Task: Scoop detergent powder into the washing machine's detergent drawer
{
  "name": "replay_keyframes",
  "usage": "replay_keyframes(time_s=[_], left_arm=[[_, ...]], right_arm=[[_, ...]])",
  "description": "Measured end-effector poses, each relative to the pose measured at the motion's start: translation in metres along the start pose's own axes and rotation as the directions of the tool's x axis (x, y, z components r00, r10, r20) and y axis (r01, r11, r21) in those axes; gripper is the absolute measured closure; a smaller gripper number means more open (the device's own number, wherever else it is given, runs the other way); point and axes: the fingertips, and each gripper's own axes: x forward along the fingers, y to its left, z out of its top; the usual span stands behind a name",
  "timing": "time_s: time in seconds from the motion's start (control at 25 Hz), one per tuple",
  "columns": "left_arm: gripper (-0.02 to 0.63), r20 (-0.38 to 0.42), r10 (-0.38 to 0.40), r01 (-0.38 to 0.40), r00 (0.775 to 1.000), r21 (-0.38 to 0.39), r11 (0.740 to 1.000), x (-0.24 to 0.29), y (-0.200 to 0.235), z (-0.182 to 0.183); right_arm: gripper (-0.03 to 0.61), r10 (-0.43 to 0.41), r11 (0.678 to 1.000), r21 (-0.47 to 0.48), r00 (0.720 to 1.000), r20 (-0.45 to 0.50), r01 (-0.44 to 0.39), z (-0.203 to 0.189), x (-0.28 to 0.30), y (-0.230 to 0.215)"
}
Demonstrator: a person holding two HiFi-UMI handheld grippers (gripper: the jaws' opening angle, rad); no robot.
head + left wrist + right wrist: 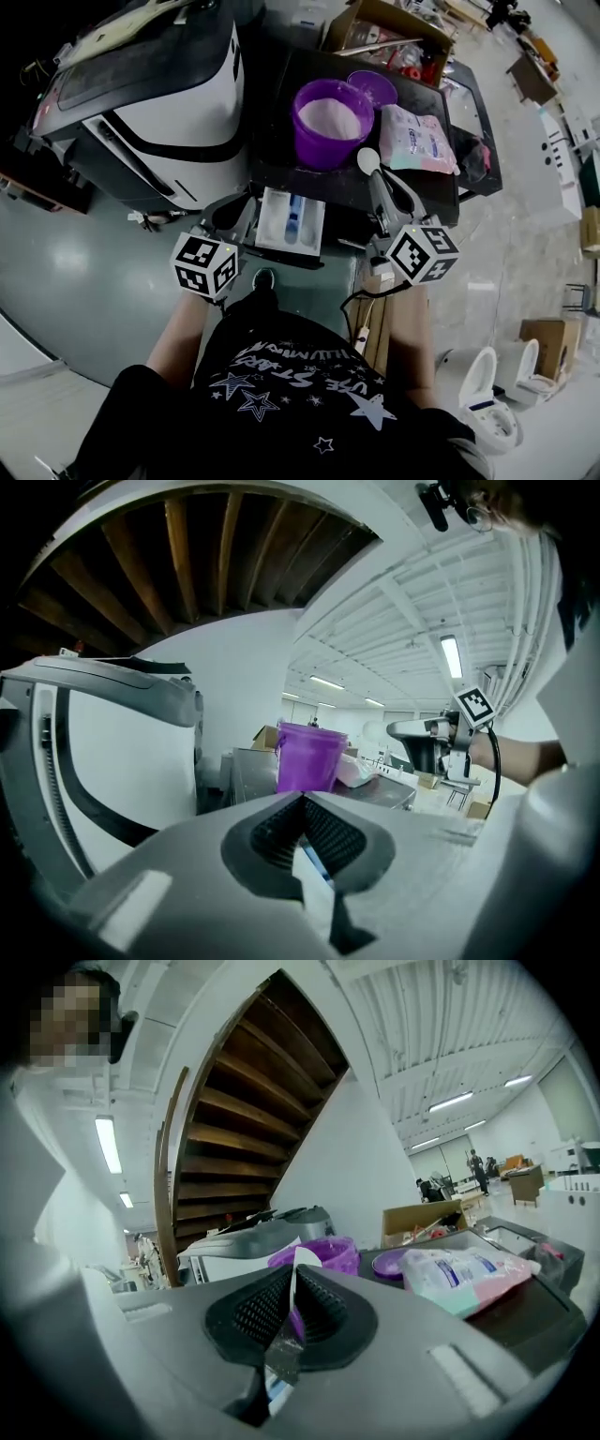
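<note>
Two grippers ready; early stage, judging by a drawer with no powder showing.
Right gripper (378, 180) pinches the white scoop (368, 160) by its handle at the surface (433, 192) near edge, just beside the purple bucket (328, 122) of powder. Left gripper (226, 215) is pressed together, seemingly empty, beside the open detergent drawer (291, 221) below that edge. Remaining: dip, carry, tip.

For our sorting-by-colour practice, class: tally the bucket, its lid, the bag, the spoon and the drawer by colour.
Purple: 2, bucket and lid
White: 2, spoon and drawer
Pink-and-teal: 1, detergent bag
Total: 5
</note>
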Motion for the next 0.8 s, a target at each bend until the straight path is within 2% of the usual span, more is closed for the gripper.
replay_keyframes(time_s=[0.24, 0.36, 0.44, 0.52, 0.6, 0.72, 0.8], left_arm=[[0.612, -0.005, -0.030, 0.030, 1.000, 0.001, 1.000, 0.035, 0.029, 0.019], [0.612, -0.004, -0.045, 0.045, 0.999, -0.001, 0.999, 0.049, 0.039, 0.025], [0.612, -0.006, -0.053, 0.053, 0.999, 0.002, 0.999, 0.056, 0.046, 0.028], [0.612, -0.010, -0.058, 0.058, 0.998, 0.001, 0.998, 0.063, 0.052, 0.030], [0.613, -0.013, -0.060, 0.060, 0.998, -0.004, 0.998, 0.069, 0.059, 0.031], [0.613, -0.018, -0.059, 0.059, 0.998, -0.014, 0.998, 0.076, 0.069, 0.032], [0.612, -0.023, -0.059, 0.059, 0.998, -0.021, 0.998, 0.079, 0.075, 0.031]], right_arm=[[0.540, 0.015, 0.999, -0.050, 0.999, 0.032, -0.014, 0.046, 0.035, -0.002], [0.540, 0.022, 0.992, -0.126, 1.000, -0.021, -0.024, 0.055, 0.058, -0.002], [0.540, 0.046, 0.975, -0.214, 0.994, -0.098, -0.066, 0.057, 0.076, 0.001], [0.540, 0.076, 0.940, -0.312, 0.978, -0.197, -0.136, 0.057, 0.093, 0.007], [0.541, 0.085, 0.889, -0.405, 0.948, -0.308, -0.212, 0.052, 0.109, 0.011], [0.541, 0.059, 0.805, -0.502, 0.884, -0.463, -0.317, 0.037, 0.134, 0.012], [0.541, 0.034, 0.758, -0.535, 0.841, -0.540, -0.374, 0.026, 0.149, 0.011]])
